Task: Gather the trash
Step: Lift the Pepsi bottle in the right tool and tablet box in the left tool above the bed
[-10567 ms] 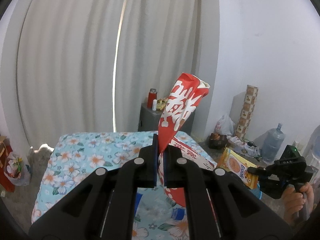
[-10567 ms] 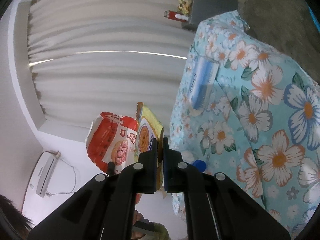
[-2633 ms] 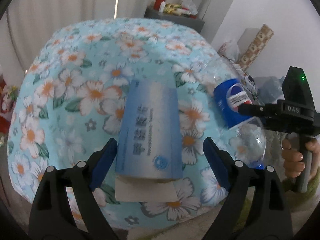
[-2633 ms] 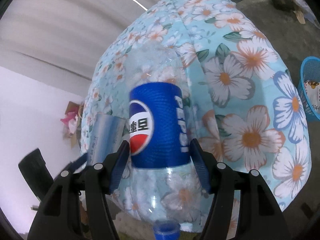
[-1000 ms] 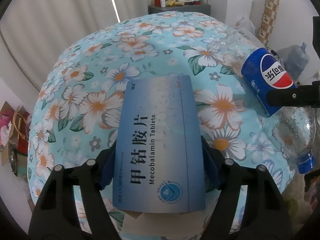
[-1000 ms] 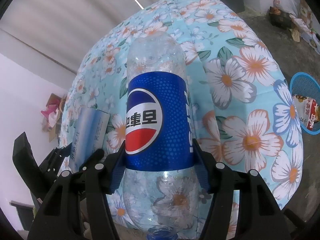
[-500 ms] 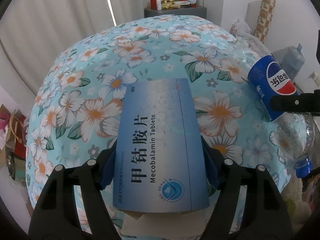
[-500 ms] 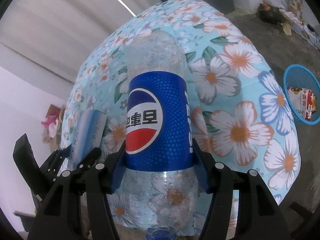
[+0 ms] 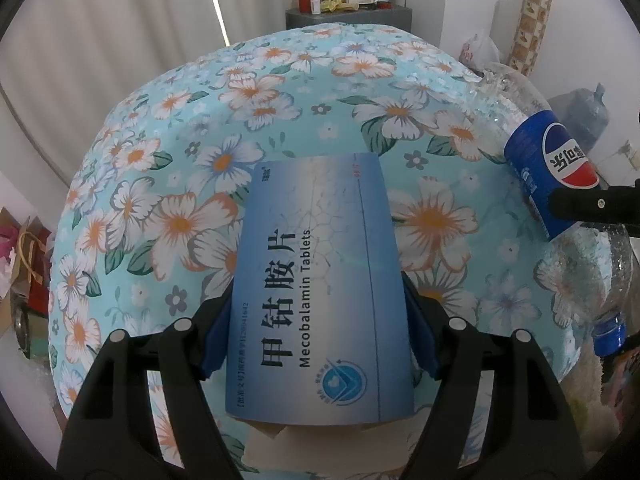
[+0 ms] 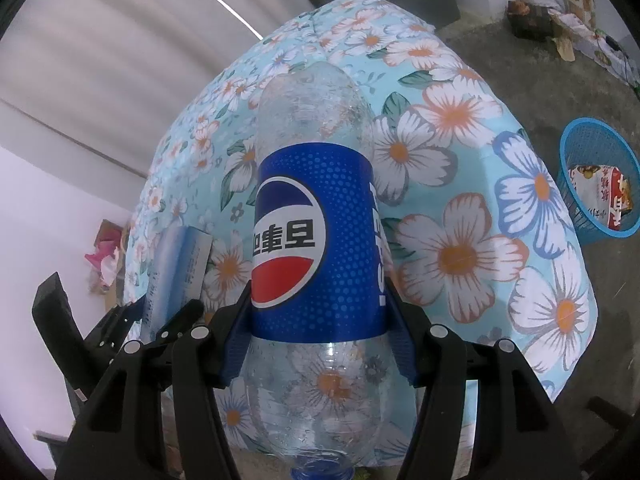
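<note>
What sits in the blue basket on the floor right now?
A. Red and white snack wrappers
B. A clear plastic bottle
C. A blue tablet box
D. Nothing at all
A: in the right wrist view the blue basket beside the table holds red and white snack wrappers.

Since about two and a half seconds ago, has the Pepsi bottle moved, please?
Yes. The Pepsi bottle, held in the right gripper, now covers more of the floral tablecloth and has lifted off it.
</note>
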`<state>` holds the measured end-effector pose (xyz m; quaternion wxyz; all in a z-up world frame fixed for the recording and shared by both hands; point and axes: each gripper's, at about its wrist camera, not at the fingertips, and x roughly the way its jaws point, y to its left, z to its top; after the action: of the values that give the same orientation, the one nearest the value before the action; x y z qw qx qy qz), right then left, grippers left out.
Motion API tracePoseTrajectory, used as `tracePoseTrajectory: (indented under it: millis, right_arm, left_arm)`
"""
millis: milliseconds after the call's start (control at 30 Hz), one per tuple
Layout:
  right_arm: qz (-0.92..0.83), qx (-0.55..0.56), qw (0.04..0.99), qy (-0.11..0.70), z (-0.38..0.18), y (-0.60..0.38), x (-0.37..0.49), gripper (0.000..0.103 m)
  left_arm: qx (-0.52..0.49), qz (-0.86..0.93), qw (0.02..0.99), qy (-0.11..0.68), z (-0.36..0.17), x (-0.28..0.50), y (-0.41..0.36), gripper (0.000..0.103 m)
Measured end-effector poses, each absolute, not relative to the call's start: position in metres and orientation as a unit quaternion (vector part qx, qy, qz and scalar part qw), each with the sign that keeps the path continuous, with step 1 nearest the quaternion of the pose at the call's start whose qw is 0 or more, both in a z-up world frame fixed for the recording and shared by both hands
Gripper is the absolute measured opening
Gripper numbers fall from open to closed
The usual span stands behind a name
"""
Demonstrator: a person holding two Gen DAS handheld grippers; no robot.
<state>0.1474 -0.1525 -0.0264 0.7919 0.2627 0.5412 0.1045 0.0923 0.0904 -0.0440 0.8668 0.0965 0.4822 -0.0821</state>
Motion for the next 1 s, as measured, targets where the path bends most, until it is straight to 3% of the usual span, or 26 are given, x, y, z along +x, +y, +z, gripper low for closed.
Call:
tracePoseTrajectory:
  millis: [1000]
  right_arm:
    - [0.109,0.271,0.789,0.541,-0.0268,-0.1551,0.1473,0.058]
  left_arm:
    - [0.101,-0.079,0.865,0.485,-0.0461,0.0929,0.0888,0.069]
